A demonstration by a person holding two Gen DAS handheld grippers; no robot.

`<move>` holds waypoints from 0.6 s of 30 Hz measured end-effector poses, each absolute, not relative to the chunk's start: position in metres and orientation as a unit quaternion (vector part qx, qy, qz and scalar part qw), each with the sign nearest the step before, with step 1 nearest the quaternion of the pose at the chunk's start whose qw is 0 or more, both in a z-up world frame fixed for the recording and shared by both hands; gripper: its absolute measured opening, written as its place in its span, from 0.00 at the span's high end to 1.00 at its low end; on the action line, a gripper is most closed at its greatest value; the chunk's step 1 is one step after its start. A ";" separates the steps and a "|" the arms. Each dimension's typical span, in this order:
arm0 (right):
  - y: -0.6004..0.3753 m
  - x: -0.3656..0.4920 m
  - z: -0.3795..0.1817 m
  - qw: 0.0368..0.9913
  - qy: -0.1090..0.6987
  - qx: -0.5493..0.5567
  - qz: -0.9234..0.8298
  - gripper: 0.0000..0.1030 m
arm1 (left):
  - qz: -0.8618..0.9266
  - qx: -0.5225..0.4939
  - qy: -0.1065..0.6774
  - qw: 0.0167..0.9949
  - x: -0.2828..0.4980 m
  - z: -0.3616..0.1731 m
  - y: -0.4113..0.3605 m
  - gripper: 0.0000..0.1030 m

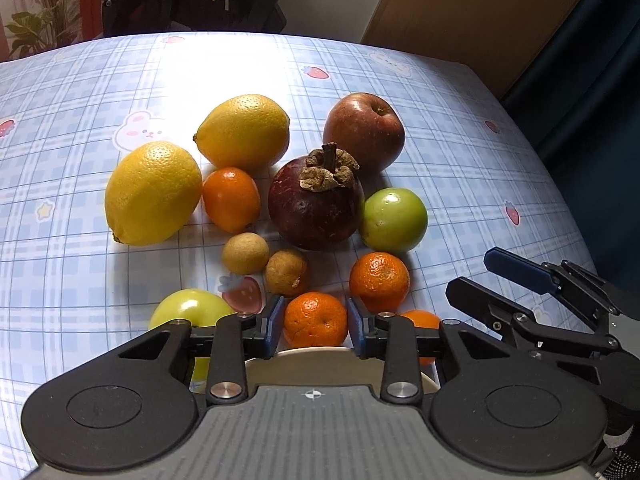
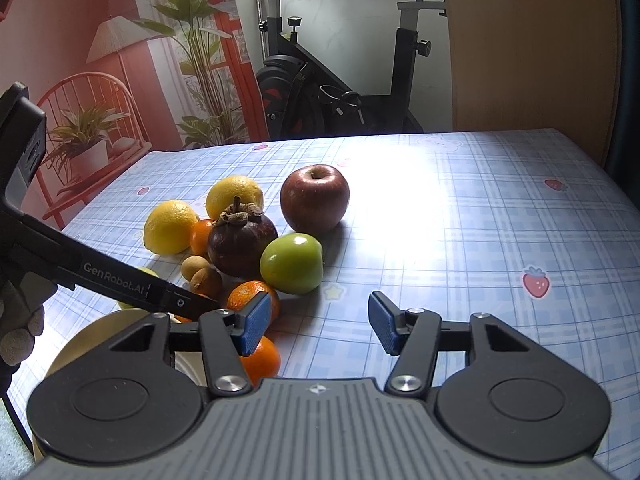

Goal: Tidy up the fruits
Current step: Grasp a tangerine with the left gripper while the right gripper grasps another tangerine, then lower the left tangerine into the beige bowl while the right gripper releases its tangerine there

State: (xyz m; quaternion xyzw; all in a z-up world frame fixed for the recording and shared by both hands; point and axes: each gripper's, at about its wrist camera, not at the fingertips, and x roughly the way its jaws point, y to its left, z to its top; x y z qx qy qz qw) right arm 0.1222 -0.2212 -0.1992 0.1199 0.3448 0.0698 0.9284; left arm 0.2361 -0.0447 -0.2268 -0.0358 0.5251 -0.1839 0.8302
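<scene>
A heap of fruit lies on the plaid tablecloth: two lemons (image 1: pixel 152 194) (image 1: pixel 244 130), a red apple (image 1: pixel 364 130), a dark mangosteen (image 1: pixel 316 202), a green fruit (image 1: pixel 394 219), two brown longans (image 1: pixel 246 253), and several small oranges. My left gripper (image 1: pixel 314 326) has its blue pads on either side of a mandarin (image 1: pixel 316 318), above a pale plate (image 1: pixel 316 368); pad contact is unclear. My right gripper (image 2: pixel 320 326) is open and empty over bare cloth, right of the heap; it also shows in the left wrist view (image 1: pixel 492 280).
A yellow-green apple (image 1: pixel 192 310) lies left of the left gripper. The plate (image 2: pixel 100 336) sits at the near table edge. An exercise bike (image 2: pixel 340 60), plants and a wooden panel stand beyond the far table edge (image 2: pixel 360 136).
</scene>
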 end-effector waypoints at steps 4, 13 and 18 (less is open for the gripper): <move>-0.215 0.128 -0.200 0.927 0.350 0.111 0.080 0.45 | -0.180 -0.055 0.512 0.838 0.233 -0.216 -0.034 0.65; -0.184 0.154 -0.209 0.916 0.372 0.086 0.123 0.50 | -0.189 -0.065 0.476 0.856 0.220 -0.185 -0.018 0.66; -0.175 0.167 -0.213 0.912 0.383 0.079 0.120 0.53 | -0.198 -0.062 0.475 0.855 0.209 -0.186 -0.015 0.66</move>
